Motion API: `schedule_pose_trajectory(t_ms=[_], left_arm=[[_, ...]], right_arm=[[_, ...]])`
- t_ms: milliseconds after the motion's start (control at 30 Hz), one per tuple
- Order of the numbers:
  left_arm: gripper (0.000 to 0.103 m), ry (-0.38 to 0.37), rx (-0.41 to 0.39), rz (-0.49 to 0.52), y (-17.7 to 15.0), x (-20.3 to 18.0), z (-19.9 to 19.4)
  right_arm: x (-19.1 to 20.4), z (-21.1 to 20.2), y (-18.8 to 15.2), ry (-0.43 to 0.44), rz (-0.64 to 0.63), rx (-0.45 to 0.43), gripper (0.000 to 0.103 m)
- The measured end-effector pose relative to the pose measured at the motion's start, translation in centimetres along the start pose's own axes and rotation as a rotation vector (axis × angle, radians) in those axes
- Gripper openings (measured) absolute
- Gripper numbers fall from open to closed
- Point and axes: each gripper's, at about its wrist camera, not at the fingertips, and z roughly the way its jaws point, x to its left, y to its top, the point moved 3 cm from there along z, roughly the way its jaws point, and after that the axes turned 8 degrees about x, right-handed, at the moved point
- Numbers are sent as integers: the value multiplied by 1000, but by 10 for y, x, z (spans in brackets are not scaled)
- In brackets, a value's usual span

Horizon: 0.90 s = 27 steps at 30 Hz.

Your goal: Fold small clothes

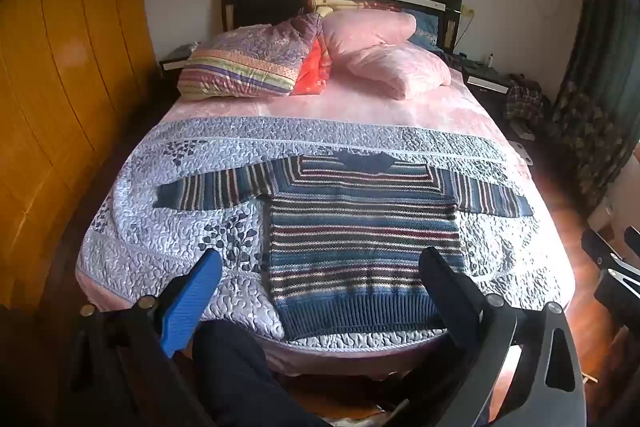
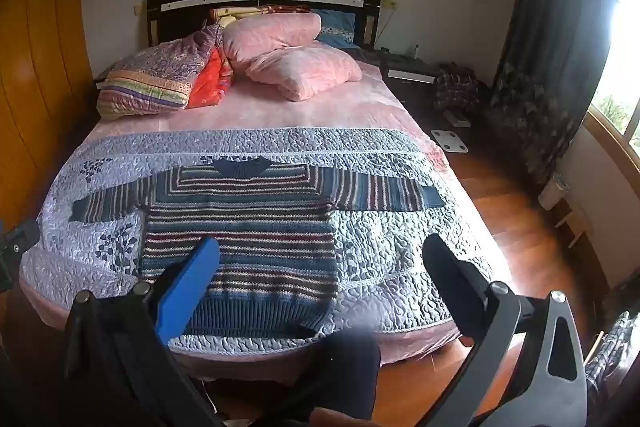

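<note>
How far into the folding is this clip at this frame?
Done: the striped sweater lies flat on the quilted bedspread, collar away from the person, both sleeves spread out sideways. In hand: nothing; the left gripper and right gripper both hover open at the foot of the bed, apart from the fabric. Left: every fold; no sleeve or hem is turned in yet.

Quilted bed (image 2: 400, 251), wooden floor (image 2: 512, 211), orange wardrobe (image 1: 60, 75), bright window (image 2: 620, 67).
</note>
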Motion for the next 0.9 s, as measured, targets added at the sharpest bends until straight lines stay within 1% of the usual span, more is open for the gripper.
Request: schedule_pose_trajectory(t_ms=[267,900], left_arm=[[99,12,2,6,0,-1,1],[99,12,6,8,1,-4,3]], right_arm=[[0,-1,2,-2,0,3,101],[-1,0,2,2,8,2,100]])
